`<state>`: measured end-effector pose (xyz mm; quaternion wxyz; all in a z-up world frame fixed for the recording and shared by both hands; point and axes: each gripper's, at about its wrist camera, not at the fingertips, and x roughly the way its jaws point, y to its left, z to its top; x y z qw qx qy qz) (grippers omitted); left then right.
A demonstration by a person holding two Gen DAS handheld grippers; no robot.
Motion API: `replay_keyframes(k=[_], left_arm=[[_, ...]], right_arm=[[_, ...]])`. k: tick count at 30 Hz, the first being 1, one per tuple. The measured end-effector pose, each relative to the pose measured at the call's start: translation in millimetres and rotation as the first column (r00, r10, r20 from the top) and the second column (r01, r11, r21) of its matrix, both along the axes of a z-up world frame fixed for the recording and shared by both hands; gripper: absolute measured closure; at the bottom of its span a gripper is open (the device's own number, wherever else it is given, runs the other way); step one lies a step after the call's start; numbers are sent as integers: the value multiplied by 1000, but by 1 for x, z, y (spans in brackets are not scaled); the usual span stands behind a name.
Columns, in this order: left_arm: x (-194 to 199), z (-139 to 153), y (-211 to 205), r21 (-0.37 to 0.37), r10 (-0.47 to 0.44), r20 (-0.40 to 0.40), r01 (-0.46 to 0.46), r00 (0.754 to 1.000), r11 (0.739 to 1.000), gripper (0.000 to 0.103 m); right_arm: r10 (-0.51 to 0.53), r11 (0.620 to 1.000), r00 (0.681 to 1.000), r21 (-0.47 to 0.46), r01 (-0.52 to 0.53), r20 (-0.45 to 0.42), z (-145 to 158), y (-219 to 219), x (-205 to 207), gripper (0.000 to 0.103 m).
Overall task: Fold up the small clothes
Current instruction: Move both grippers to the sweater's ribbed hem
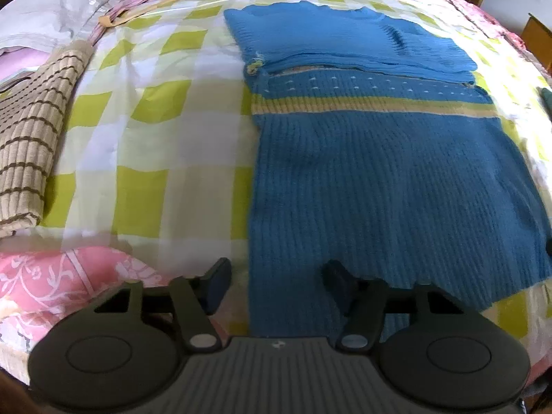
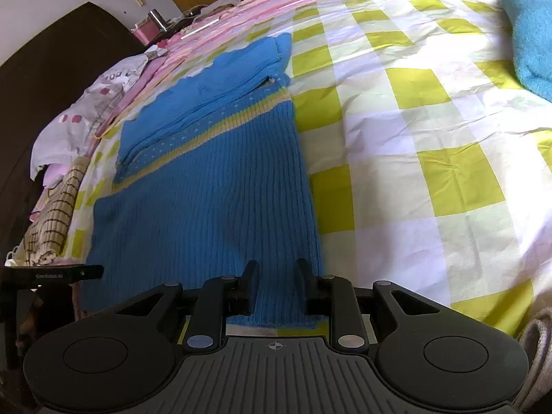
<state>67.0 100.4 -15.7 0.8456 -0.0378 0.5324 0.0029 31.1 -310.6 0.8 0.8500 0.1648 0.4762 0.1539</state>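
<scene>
A blue ribbed knit sweater (image 1: 386, 172) with a yellow-beige stripe lies flat on the checked bed sheet (image 1: 145, 138), its sleeves folded across the top. My left gripper (image 1: 276, 276) is open, its jaws standing on either side of the hem's near left corner without closing on it. The sweater also shows in the right wrist view (image 2: 207, 200). My right gripper (image 2: 276, 276) is open, its jaws standing on either side of the hem's near right corner. Neither gripper holds cloth.
A beige garment with brown stripes (image 1: 31, 138) lies at the left. A pink floral quilt (image 1: 69, 283) edges the bed. A grey pillow (image 1: 51, 3) lies far left. A teal fuzzy cloth (image 2: 534, 41) lies at the right. The dark headboard (image 2: 51, 69) stands left.
</scene>
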Motion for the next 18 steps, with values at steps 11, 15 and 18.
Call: replay_keyframes(k=[11, 15, 18], left_arm=[[-3, 3, 0, -55, -16, -10, 15, 1000, 998, 50], [-2, 3, 1, -57, -16, -15, 15, 1000, 998, 50], [-2, 3, 1, -66, -11, -14, 10, 1000, 998, 50]], right_arm=[[-34, 998, 999, -52, 36, 22, 2, -6, 3, 78], [-9, 998, 1000, -63, 10, 10, 0, -3, 3, 78], [-4, 999, 1000, -35, 4, -10, -1, -5, 4, 78]])
